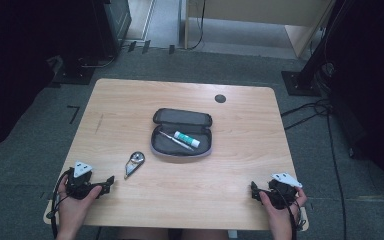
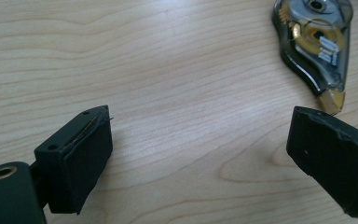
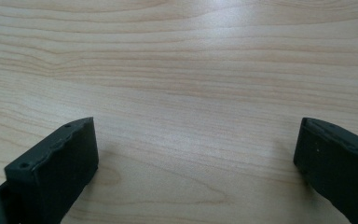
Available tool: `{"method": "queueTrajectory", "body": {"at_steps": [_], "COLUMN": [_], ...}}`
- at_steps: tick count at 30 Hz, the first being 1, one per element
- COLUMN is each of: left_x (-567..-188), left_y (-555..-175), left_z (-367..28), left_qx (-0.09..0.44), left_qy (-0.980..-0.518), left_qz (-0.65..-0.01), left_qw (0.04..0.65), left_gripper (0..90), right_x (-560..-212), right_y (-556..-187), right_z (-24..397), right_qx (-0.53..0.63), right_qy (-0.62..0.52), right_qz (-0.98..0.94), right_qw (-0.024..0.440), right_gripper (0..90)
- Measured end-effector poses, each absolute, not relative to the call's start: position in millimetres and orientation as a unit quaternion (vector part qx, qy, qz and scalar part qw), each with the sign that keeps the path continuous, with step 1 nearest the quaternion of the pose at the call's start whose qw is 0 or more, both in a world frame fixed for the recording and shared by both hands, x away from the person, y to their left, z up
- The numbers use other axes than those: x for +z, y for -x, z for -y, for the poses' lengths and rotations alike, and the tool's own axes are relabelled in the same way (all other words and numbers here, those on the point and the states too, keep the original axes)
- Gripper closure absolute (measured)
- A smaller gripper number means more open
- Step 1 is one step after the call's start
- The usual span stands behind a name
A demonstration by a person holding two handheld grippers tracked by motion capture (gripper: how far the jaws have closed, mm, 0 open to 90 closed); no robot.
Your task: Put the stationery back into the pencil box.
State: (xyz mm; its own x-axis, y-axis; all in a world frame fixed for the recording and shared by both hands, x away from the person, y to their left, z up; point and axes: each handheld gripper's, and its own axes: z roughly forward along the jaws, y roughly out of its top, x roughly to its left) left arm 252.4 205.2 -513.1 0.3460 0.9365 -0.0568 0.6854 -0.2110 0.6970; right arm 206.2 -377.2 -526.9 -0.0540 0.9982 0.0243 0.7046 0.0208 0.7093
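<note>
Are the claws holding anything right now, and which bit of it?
No, nothing. The left claw is open over bare table, with the tape dispenser lying just ahead, untouched. The right claw is open too.

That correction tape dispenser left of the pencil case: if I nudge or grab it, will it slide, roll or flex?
The correction tape dispenser looks like hard clear plastic, so probably rigid and light. It lies flat on its broad side on the smooth wooden table, so a push would likely make it slide or spin, not roll. Its glossy, tapered shell may slip between the jaws of the left gripper; grip the wider end.
</note>
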Motion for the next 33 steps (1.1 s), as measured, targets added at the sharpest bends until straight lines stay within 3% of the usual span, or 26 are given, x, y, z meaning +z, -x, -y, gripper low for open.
{"method": "queueTrajectory", "body": {"at_steps": [3,6,8,14,19,26,33], "left_x": [-508.2,-505.0,-503.8,-503.0,-501.9,-509.5,-511.3], "left_y": [-250.9,-249.6,-248.0,-246.8,-246.0,-246.7,-250.8], "left_z": [-202.6,-196.9,-193.1,-181.9,-170.3,-152.9,-143.2], "left_qx": [0.198,0.2,0.197,0.176,0.161,0.167,0.177], "left_qy": [-0.75,-0.755,-0.759,-0.767,-0.772,-0.79,-0.797], "left_qz": [-0.535,-0.523,-0.514,-0.494,-0.481,-0.47,-0.467], "left_qw": [0.335,0.34,0.348,0.37,0.384,0.356,0.34], "left_gripper": [15.6,16.9,25.6,39.1,43.7,49.7,61.8], "right_x": [-526.7,-526.6,-526.6,-526.7,-526.8,-526.8,-526.7], "right_y": [-206.0,-205.9,-205.9,-206.0,-206.1,-206.1,-206.2], "right_z": [377.0,377.0,377.0,377.2,377.3,377.3,377.3], "right_qx": [0.287,0.288,0.287,0.289,0.288,0.288,0.288], "right_qy": [-0.639,-0.638,-0.638,-0.636,-0.635,-0.635,-0.636], "right_qz": [-0.666,-0.667,-0.667,-0.668,-0.669,-0.669,-0.668], "right_qw": [0.255,0.255,0.255,0.256,0.257,0.257,0.257], "right_gripper": [0.0,0.0,0.0,0.0,0.1,0.1,0.0]}}
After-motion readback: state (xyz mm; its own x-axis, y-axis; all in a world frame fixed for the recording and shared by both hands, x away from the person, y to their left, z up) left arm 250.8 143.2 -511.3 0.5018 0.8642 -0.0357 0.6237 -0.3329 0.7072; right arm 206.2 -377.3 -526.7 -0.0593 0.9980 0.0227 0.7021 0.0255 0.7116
